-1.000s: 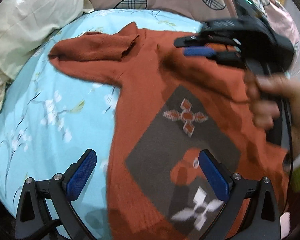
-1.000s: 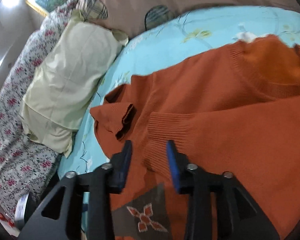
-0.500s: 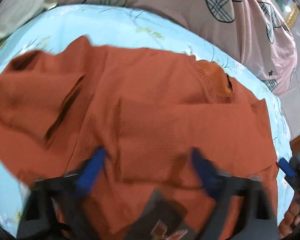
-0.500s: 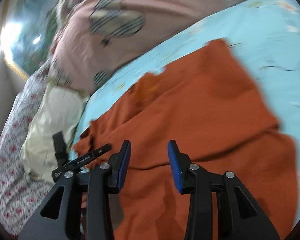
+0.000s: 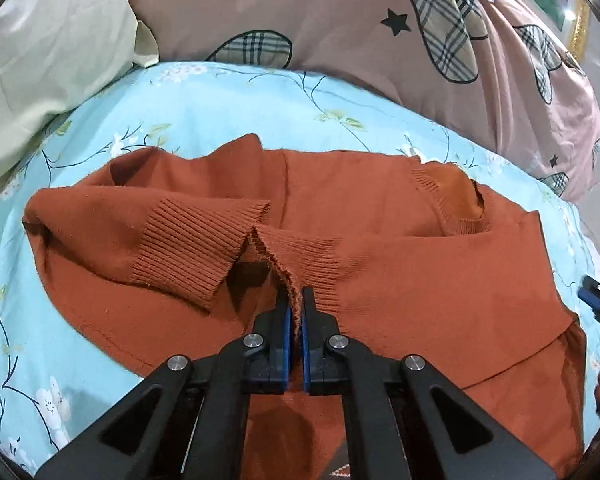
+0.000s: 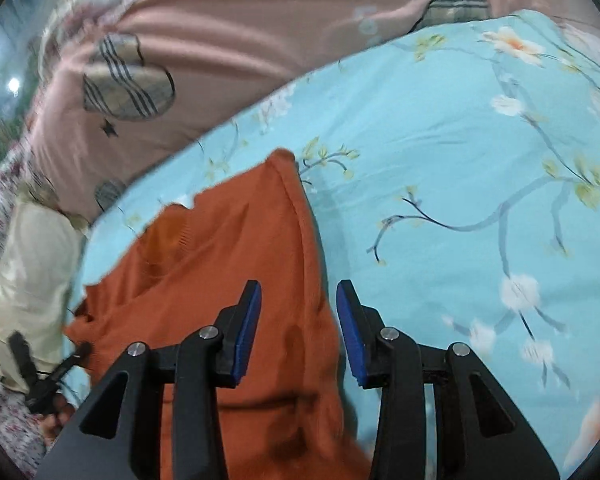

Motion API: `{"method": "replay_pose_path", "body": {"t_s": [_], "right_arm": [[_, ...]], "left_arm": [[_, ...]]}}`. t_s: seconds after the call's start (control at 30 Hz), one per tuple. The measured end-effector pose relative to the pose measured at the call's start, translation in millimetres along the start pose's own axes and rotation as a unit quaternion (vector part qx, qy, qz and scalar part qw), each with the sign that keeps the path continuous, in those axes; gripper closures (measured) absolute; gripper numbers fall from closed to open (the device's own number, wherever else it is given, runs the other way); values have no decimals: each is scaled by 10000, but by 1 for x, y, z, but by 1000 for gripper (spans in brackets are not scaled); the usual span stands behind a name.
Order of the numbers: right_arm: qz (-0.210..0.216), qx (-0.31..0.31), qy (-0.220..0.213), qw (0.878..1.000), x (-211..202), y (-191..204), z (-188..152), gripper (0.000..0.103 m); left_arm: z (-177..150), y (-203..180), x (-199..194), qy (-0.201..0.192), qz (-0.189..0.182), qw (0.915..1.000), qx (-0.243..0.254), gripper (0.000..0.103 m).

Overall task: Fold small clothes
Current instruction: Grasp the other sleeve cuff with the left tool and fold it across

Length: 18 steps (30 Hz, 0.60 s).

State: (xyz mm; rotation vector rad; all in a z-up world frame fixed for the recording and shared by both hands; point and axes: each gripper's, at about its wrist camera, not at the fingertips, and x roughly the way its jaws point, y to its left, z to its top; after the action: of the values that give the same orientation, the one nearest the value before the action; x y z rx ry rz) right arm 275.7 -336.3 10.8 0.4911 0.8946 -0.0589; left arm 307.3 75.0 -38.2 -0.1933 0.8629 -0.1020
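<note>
rust knit cuff [image 5: 300, 260] is sitting pinched in my left gripper [image 5: 296, 320]; i'm aiming to lay it flat across the sweater [image 5: 420, 280]. my right gripper [image 6: 298, 320] is hanging spread over the sweater's side edge, gripping nothing.

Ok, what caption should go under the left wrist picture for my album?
Left hand-held gripper pinching the ribbed cuff of a rust-orange knitted sweater on a blue floral bedsheet.

So it's a bed with a light blue floral sheet [image 5: 228, 108] — white blossoms, thin branches. Behind that there's a pink duvet [image 5: 340, 20] with plaid leaf patches and little black stars, plus a cream pillow [image 5: 48, 52] off to the left — pretty dim light overall.
</note>
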Motion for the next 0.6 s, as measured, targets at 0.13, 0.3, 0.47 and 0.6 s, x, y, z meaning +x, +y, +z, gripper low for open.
{"method": "replay_pose_path", "body": {"t_s": [0.13,0.3,0.47,0.6], "right_arm": [[-165,-355,516,9979,44,7,6,49],[-133,-403,386,9984,33,-2,12,93],[-324,-298,455,9980,36,-24,12,92],[-901,-509,58,9946,16,-5,4,84]], "left_arm": [[-3,-3,-2,100,-25,9999,38,100],[-9,-2,2,197,-29,9997,106,100],[-6,-21,2,140,-388,9986,317,100],[-13,-24,24,350,-139,9988,327,100]]}}
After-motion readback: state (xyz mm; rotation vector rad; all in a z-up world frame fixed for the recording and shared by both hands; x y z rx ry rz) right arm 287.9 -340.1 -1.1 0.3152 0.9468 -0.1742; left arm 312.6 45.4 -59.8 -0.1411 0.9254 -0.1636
